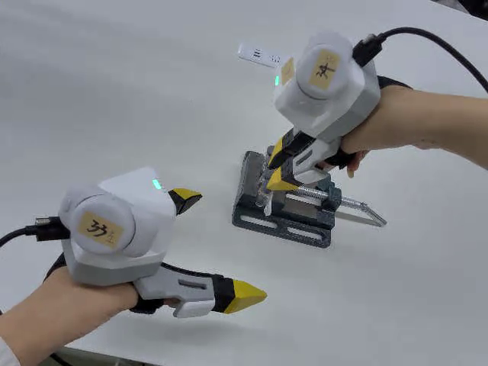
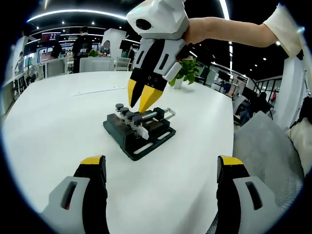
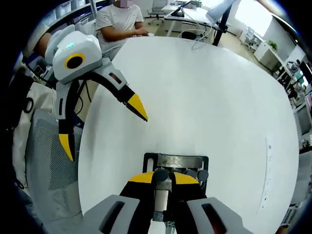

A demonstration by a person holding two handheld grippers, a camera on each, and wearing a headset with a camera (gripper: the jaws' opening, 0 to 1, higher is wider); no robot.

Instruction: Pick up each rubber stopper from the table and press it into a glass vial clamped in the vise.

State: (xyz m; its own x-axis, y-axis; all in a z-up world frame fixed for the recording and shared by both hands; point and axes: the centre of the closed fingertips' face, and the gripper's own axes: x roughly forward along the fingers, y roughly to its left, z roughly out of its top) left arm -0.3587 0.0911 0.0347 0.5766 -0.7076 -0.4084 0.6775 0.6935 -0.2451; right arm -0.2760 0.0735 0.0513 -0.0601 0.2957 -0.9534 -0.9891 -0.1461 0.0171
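**Surface** (image 1: pixel 114 91): white and broad, with a rounded edge.

**Vise** (image 1: pixel 284 217): a dark bench vise that stands right of centre on the surface. Its screw handle (image 1: pixel 358 204) sticks out to the right.

**Glass vials** (image 2: pixel 138 126): a short row, clamped upright in the vise.

**Rubber stoppers** (image 2: pixel 126 111): three dark caps, one on top of each vial in the row.

**Your right claw** (image 3: pixel 164 179): it hangs directly over the vise and points down at the row. The jaws are drawn in to a narrow gap. In the right gripper view, the end stopper (image 3: pixel 160 174) lies between the yellow tips, with the other two just beside it. You cannot tell from the views whether the tips actually press on it.

**Your left claw** (image 1: pixel 221 245): it is at the near left, well apart from the vise, over bare surface. The jaws are spread wide and hold nothing.

**Small white flat device** (image 1: pixel 259 55): it lies on the far part of the surface, beyond the right claw.

**Surroundings:** a seated person in a white shirt (image 3: pixel 119 19) is at the surface's far edge. A potted plant (image 2: pixel 187 73) stands behind the right claw in the left gripper view.
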